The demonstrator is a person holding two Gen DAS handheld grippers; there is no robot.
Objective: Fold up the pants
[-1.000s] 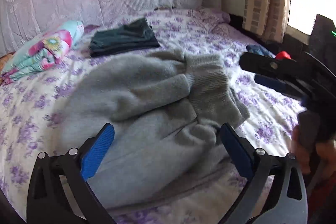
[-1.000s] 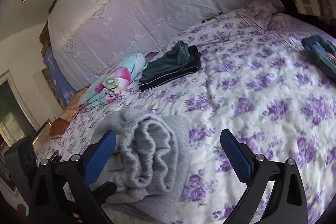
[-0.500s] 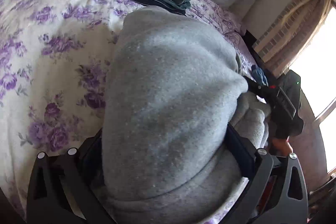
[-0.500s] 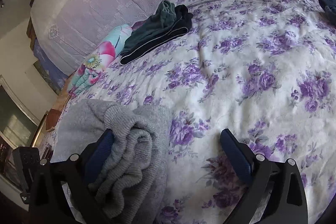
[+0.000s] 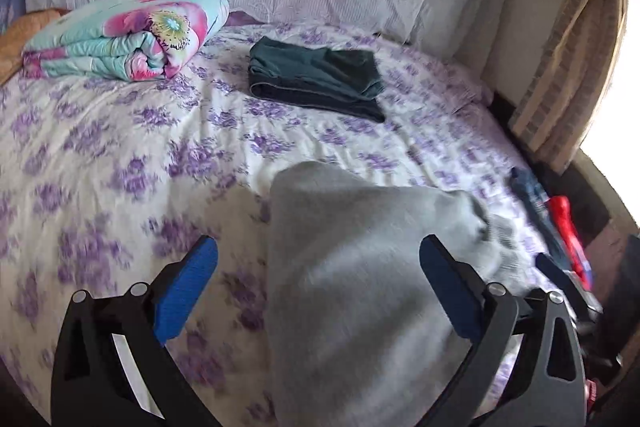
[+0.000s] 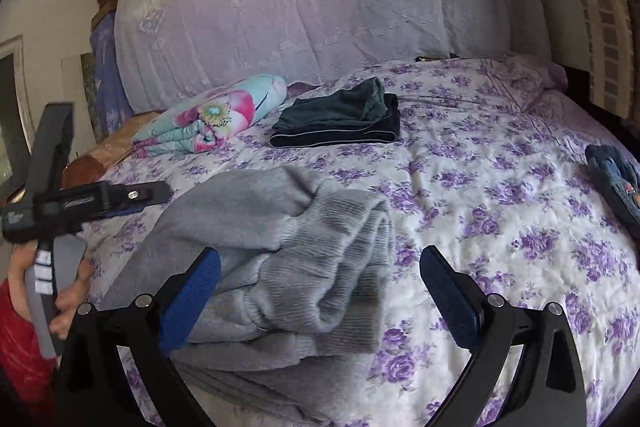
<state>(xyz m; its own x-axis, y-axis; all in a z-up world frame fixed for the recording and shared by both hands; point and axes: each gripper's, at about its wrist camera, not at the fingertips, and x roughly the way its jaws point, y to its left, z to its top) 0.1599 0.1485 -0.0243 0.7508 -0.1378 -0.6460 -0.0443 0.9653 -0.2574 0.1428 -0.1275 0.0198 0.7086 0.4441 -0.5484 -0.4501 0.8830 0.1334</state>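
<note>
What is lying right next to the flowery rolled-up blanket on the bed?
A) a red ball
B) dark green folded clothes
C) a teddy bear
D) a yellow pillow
B: the dark green folded clothes lie on the purple-flowered bedspread beside the flowery blanket, beyond the grey pants.

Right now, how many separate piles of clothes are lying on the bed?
3: gray pants nearest the jaws, dark green clothes near the pillows, blue jeans at the right edge. More may be hidden out of frame.
</note>
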